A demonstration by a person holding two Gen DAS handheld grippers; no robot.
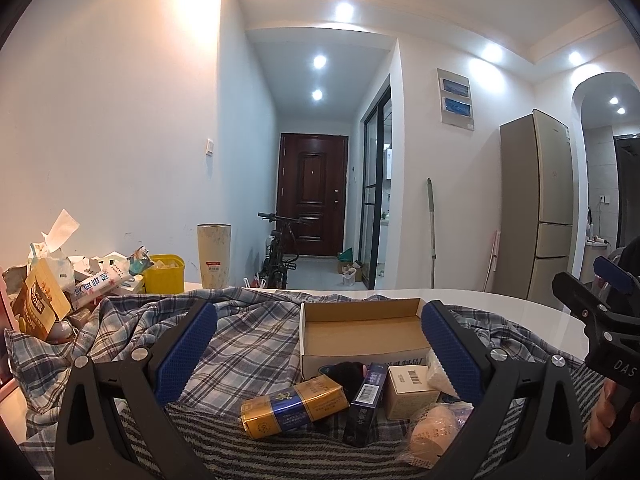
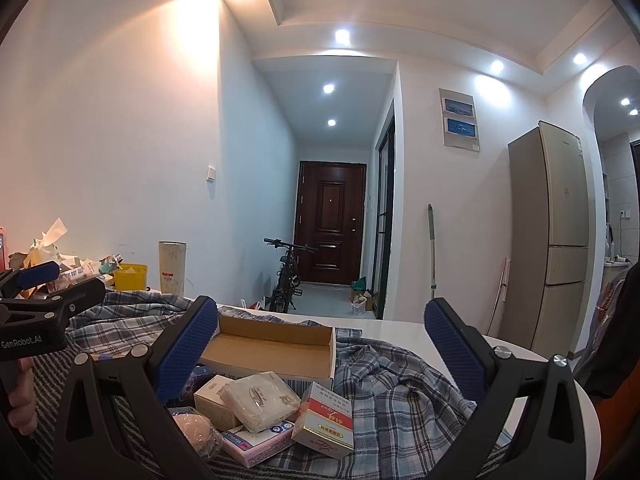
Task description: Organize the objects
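In the left wrist view, the left gripper (image 1: pixel 320 344) stood wide open and empty over the open brown cardboard box (image 1: pixel 362 330) on the blue plaid cloth (image 1: pixel 248 344). Just before the box lay a gold-and-blue rectangular packet (image 1: pixel 294 404) and a dark blue carton (image 1: pixel 364 404).

In the right wrist view, the right gripper (image 2: pixel 320 344) gaped wide, holding nothing; the box (image 2: pixel 272 346) sat behind a white wrapped block (image 2: pixel 260 400) and a red-and-white carton (image 2: pixel 326 420).

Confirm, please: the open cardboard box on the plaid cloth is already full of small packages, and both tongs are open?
Not quite. The open cardboard box on the plaid cloth is empty; the right wrist view shows its bare bottom. The small packages lie in front of it. Both tongs are open.
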